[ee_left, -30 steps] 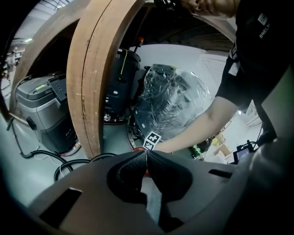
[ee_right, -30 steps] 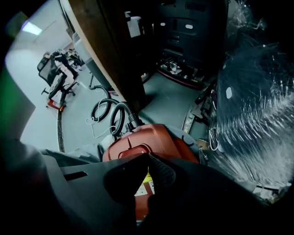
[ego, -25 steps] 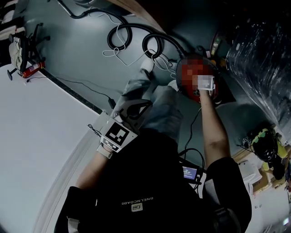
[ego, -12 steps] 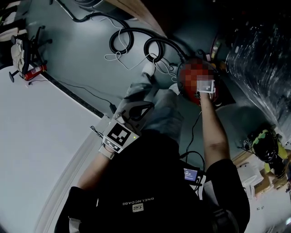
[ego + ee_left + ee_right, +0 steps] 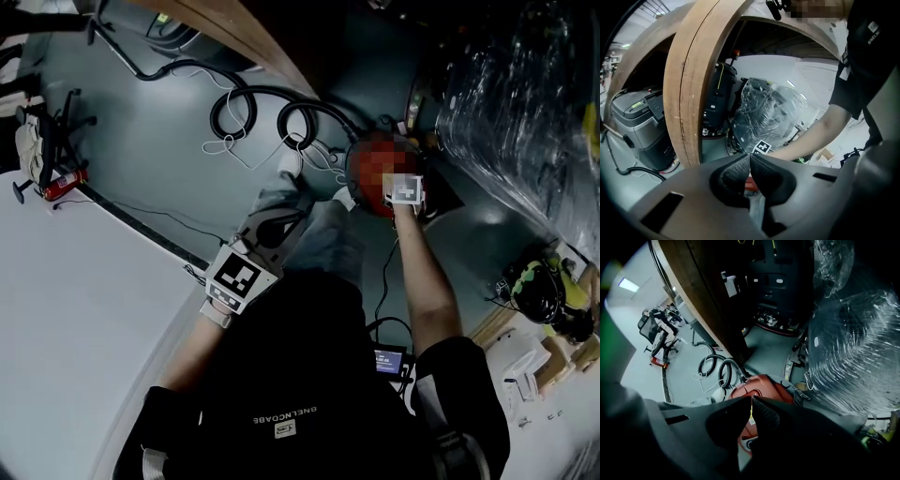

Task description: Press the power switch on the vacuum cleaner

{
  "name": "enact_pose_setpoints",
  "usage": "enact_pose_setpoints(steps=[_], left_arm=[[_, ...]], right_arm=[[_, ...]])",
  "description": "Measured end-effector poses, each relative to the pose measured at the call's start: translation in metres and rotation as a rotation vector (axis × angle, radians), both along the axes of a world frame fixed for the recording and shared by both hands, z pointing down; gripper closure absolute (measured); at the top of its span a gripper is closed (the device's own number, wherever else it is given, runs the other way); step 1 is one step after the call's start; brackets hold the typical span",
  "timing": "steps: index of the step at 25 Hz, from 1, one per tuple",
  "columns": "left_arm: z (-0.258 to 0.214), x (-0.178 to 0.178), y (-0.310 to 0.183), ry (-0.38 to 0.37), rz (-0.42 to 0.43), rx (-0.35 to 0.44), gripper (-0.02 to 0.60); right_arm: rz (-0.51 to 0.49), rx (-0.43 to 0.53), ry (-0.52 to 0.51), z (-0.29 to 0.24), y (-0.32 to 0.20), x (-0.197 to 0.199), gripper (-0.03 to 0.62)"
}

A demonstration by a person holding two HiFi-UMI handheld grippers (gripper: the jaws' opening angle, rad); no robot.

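Observation:
The red vacuum cleaner (image 5: 367,161) stands on the grey floor, partly under a mosaic patch in the head view, with its black hose (image 5: 281,117) coiled to its left. My right gripper (image 5: 403,187) is down at the vacuum's top at arm's length. In the right gripper view its jaws are shut, tips (image 5: 751,403) together right over the red body (image 5: 761,383); whether they touch it is hidden. My left gripper (image 5: 289,220) hangs by the person's knee, away from the vacuum. It (image 5: 750,158) is shut on nothing.
A curved wooden beam (image 5: 689,93) arches above the floor. A grey machine (image 5: 644,122) stands behind it. A plastic-wrapped bulk (image 5: 525,103) stands right of the vacuum. A white cord (image 5: 234,141) lies by the hose. A white surface (image 5: 75,309) fills the left.
The head view has shifted, so vacuum and right gripper sit slightly further left and up in frame. The right gripper stays at the vacuum's top; the left gripper stays by the knee.

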State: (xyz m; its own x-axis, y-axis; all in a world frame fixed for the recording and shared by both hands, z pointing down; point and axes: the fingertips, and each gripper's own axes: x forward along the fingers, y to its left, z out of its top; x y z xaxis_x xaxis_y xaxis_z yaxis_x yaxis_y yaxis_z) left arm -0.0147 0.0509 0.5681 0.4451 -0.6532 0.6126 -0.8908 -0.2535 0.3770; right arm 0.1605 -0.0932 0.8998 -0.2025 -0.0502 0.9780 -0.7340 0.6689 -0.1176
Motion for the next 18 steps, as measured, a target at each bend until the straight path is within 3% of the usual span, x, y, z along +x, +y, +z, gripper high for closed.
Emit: enact_pose_setpoints(steps=[18], left_arm=[[-0.080, 0.005, -0.053, 0.013, 0.175, 0.120, 0.566]], right_arm=[[0.230, 0.137, -0.226, -0.180, 0.001, -0.004, 0.566]])
